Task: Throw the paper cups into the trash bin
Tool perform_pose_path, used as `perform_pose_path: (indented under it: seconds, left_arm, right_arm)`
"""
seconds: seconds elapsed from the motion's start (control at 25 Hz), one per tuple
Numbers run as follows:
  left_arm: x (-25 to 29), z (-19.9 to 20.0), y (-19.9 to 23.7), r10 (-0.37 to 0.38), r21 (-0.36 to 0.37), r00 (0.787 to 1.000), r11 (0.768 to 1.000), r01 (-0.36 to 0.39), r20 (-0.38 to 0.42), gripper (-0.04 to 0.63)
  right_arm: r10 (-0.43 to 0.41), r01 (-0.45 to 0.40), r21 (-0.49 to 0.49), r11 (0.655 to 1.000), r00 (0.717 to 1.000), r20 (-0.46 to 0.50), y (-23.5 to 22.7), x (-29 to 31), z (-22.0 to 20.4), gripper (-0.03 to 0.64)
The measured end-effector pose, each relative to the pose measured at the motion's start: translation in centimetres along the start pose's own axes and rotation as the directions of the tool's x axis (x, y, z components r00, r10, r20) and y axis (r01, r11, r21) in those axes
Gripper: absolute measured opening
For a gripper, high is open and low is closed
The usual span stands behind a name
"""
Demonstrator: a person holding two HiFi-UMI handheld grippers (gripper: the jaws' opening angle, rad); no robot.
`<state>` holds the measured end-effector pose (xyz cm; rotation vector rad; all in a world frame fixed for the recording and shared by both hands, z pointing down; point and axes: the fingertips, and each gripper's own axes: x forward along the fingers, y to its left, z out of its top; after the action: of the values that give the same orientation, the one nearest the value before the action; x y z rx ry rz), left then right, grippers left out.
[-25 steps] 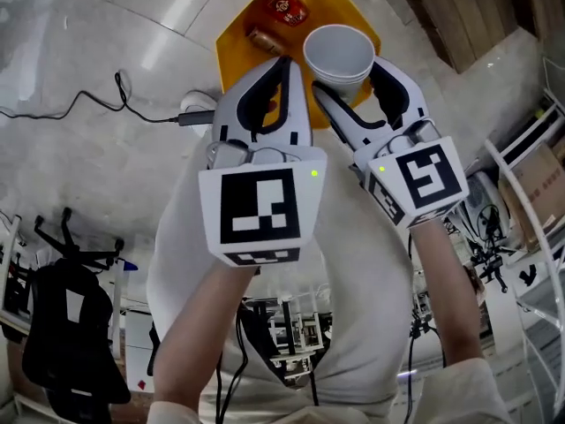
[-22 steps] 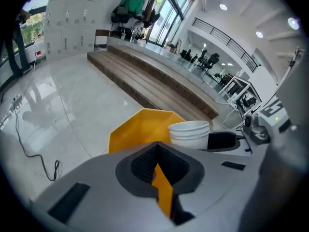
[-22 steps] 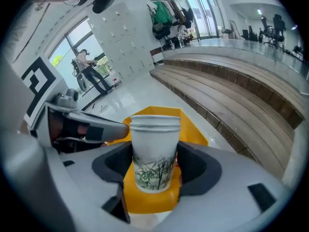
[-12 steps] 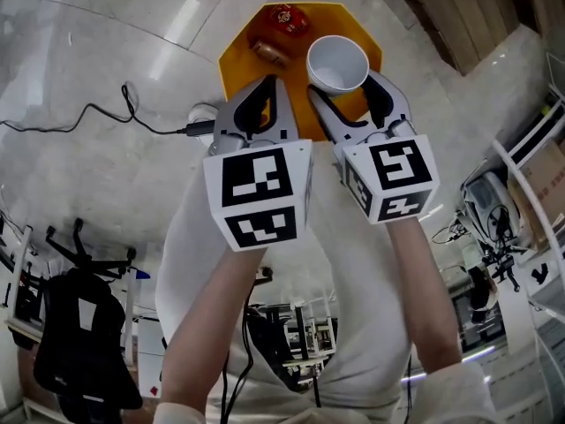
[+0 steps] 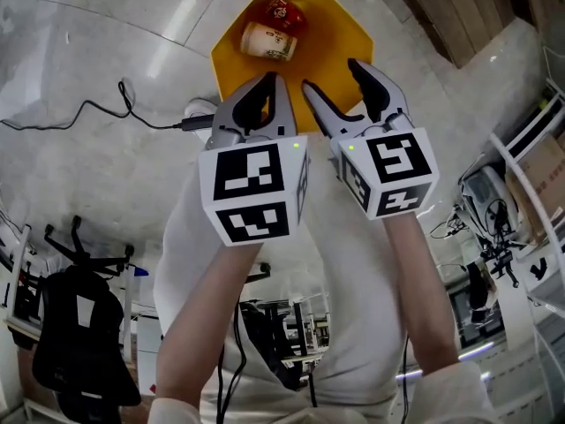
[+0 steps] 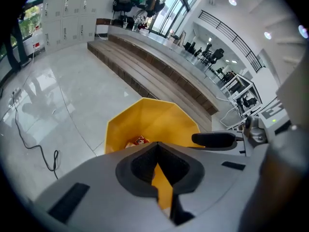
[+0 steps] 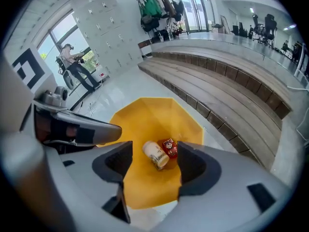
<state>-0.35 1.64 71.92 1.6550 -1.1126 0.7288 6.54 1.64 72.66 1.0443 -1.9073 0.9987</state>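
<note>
Right gripper view: a pale paper cup [image 7: 156,154], its print unreadable, lies sideways in the yellow bin [image 7: 145,115] beside a red packet [image 7: 169,148]. The right gripper [image 5: 333,76] has its jaws apart and empty; the left gripper [image 6: 157,146] has its jaws together.

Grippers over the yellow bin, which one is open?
The right gripper: its fingers stand wide apart with nothing held between them. The left gripper is shut, its tips meeting.

The paper cup [image 5: 268,41] lies sideways in the trash bin [image 5: 337,25], against a packet [image 5: 281,11].
</note>
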Motion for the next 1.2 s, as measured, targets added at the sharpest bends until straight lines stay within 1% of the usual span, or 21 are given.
perform_pose_path:
  seconds: [0.04, 0.12, 0.2, 0.28, 0.36, 0.48, 0.6, 0.84, 1.0, 1.2]
  left_arm:
    - [-0.5, 0.2, -0.2, -0.01, -0.001, 1.0, 1.0, 0.01, 0.008, 0.006]
    - [-1.6, 0.4, -0.6, -0.029, -0.006, 0.999, 1.0, 0.029, 0.022, 0.006]
    - [-2.8, 0.2, -1.1, -0.043, -0.028, 0.999, 0.999, 0.043, 0.022, 0.006]
    - [-4.4, -0.1, -1.7, -0.042, -0.031, 0.999, 0.999, 0.042, 0.017, 0.006]
    - [-6.6, 0.4, -2.7, -0.037, 0.003, 0.999, 0.999, 0.037, 0.027, 0.006]
    - [-10.6, 2.0, -4.6, -0.047, 0.063, 0.998, 0.997, 0.044, 0.04, 0.006]
    - [-14.4, 4.0, -6.3, -0.055, 0.096, 0.997, 0.994, 0.05, 0.05, 0.006]
    - [-22.3, 7.8, -10.1, -0.074, 0.135, 0.995, 0.989, 0.064, 0.07, 0.006]
    - [-27.5, 9.4, -12.9, -0.099, 0.146, 0.992, 0.985, 0.087, 0.076, 0.006]
    - [-33.9, 10.7, -15.8, -0.113, 0.159, 0.991, 0.982, 0.1, 0.076, 0.006]
  right_arm:
    - [0.001, -0.001, 0.008, 1.0, 1.0, 0.005, 0.1, -0.5, 0.4, 0.281]
    - [0.007, -0.007, 0.011, 1.0, 0.999, 0.032, 0.7, -1.9, 1.7, 0.216]
    - [0.019, -0.019, -0.006, 1.0, 0.998, 0.064, 1.5, -3.6, 3.2, 0.12]
    - [0.042, -0.04, -0.031, 0.999, 0.996, 0.079, 2.5, -5.6, 4.5, 0.069]
    - [0.066, -0.061, -0.056, 0.997, 0.994, 0.084, 3.4, -7.6, 5.7, 0.037]
    - [0.091, -0.085, -0.069, 0.994, 0.992, 0.088, 4.5, -11.1, 7.4, 0.023]
    - [0.099, -0.093, -0.064, 0.994, 0.991, 0.094, 5.4, -14.7, 8.9, 0.014]
    - [0.107, -0.096, -0.105, 0.99, 0.989, 0.099, 7.6, -22.5, 11.8, 0.009]
    - [0.108, -0.097, -0.116, 0.989, 0.99, 0.095, 8.9, -27.7, 13.3, 0.008]
    - [0.106, -0.095, -0.109, 0.99, 0.989, 0.099, 10.8, -34.6, 15.5, 0.007]
